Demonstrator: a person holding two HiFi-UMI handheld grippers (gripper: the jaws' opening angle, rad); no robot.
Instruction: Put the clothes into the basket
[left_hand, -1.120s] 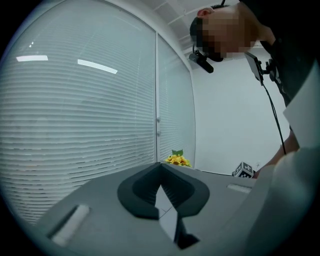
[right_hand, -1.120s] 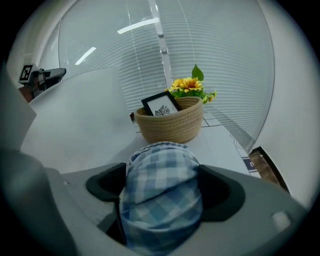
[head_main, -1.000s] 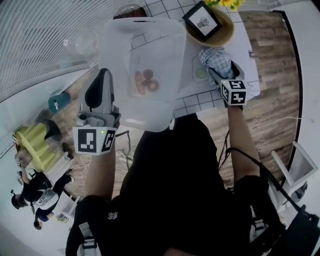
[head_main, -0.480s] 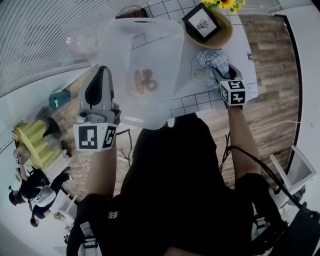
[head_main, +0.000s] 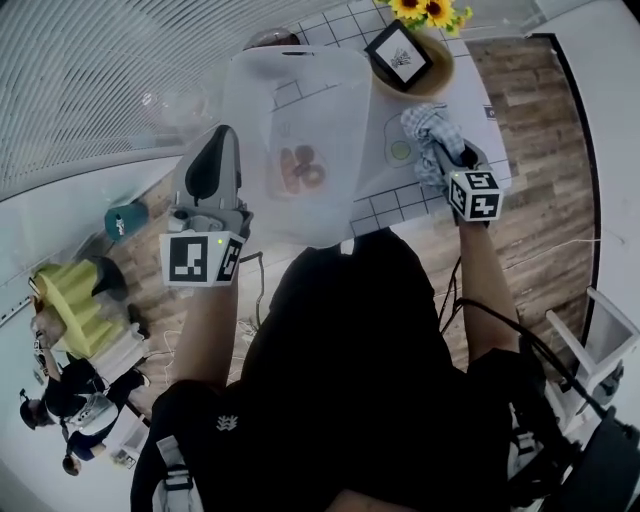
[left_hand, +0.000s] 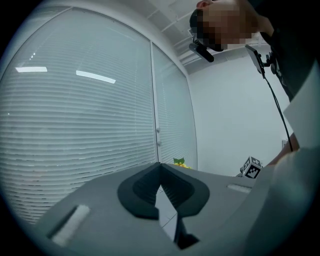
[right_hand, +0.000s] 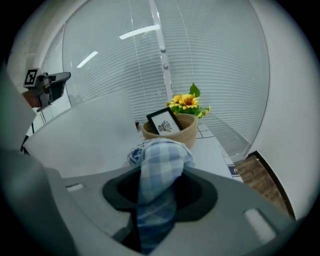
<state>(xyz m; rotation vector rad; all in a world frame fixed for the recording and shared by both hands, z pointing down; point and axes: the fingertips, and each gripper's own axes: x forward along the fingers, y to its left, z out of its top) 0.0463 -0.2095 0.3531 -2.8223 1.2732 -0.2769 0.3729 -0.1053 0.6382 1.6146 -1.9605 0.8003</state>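
Counted things on the bench (head_main: 385, 205)
Two tools: left tool (left_hand: 160, 175), right tool (right_hand: 155, 197). Two baskets: clear basket (head_main: 250, 120), woven basket (head_main: 446, 72). One checked cloth (right_hand: 160, 160), one frame (head_main: 398, 57), one bunch of flowers (head_main: 422, 10).

Sunflowers (head_main: 420, 10) beside framed picture (head_main: 398, 57) (tilted).
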